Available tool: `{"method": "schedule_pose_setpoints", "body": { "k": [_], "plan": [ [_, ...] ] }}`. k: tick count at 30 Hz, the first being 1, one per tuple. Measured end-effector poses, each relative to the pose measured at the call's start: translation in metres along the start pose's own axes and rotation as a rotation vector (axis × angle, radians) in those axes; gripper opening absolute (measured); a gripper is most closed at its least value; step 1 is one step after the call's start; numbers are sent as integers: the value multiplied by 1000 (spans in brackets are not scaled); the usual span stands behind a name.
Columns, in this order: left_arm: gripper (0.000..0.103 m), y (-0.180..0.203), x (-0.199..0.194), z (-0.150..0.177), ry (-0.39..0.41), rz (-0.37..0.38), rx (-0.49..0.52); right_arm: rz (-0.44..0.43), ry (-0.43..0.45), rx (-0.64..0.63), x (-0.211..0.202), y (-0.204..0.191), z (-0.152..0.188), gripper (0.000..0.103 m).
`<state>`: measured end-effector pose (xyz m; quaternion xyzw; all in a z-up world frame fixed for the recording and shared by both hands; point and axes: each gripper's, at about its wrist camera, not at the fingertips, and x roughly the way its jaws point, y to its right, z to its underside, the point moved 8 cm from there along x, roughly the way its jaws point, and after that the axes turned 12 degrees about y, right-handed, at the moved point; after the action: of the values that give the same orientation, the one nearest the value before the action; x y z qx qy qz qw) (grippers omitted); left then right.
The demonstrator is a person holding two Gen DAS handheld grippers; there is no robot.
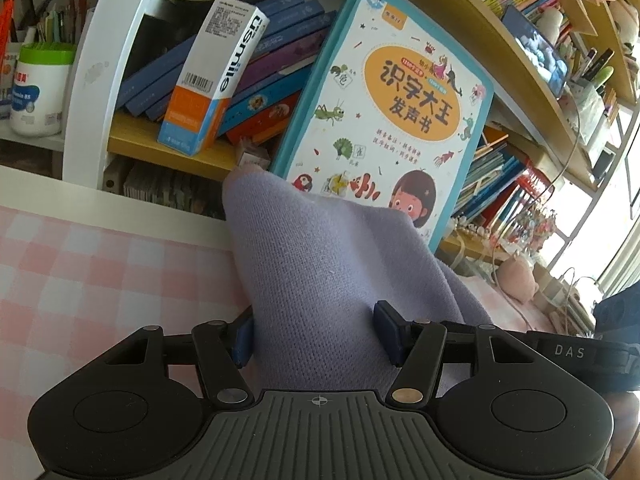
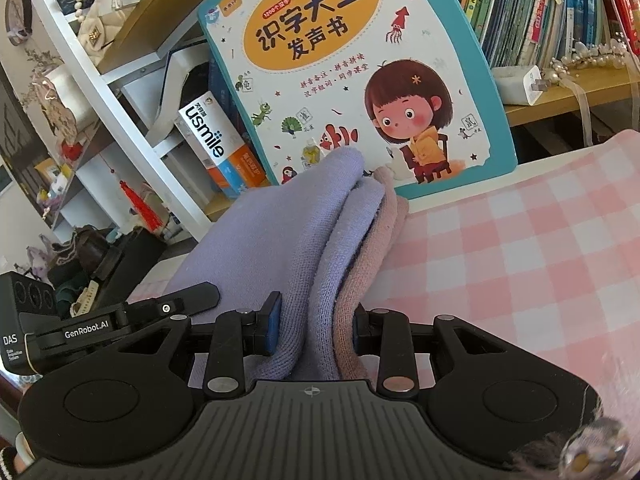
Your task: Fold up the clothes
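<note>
Where the pink checked cloth [image 1: 80, 280] meets the foot of the bookshelf [image 1: 168, 148], a lilac knit garment [image 1: 320, 264] rises in a peak in front of the picture book [image 1: 384, 112], its tip overlapping the book's lower cover. Left gripper [image 1: 316, 334]: the 2 blue-padded fingers [image 1: 386, 336] stand moderately apart, pressed against either side of a thick bunch of the lilac knit. Right gripper [image 2: 314, 328]: its fingers [image 2: 272, 326] stand narrower, closed on a layered fold of the same lilac knit [image 2: 280, 240] together with a dusty pink layer [image 2: 376, 248] on the side away from the left gripper. Left of the book, a white toothpaste box [image 1: 216, 80] leans on stacked blue volumes
</note>
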<state>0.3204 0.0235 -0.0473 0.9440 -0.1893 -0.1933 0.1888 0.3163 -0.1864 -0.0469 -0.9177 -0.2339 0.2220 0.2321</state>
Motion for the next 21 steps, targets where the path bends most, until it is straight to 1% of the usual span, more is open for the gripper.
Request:
{"method": "schedule_pose_setpoints", "body": {
  "k": [5,10,12,14,16,17,18,21],
  "plan": [
    [61,-1,0,3,2,0,-9,1,9,24,0,5,2,32],
    [66,2,-9,2,22,-17,-1,12,34,11,-5,3,2,41],
    [67,6,-18,0,48,-32,31,12,60,-1,-13,0,0,49],
    [67,12,-31,-3,97,-46,80,13,88,-13,-23,-3,-2,52],
    [67,21,-43,-6,140,-42,115,24,109,-33,-31,-7,-2,55],
    [69,26,-49,-8,162,-37,126,30,119,-43,-36,-9,-1,55],
    [74,30,-54,-10,182,-33,134,37,129,-55,-40,-12,-1,57],
    [78,44,-65,-10,197,-16,161,48,156,-87,-54,-20,-1,59]
  ]
}}
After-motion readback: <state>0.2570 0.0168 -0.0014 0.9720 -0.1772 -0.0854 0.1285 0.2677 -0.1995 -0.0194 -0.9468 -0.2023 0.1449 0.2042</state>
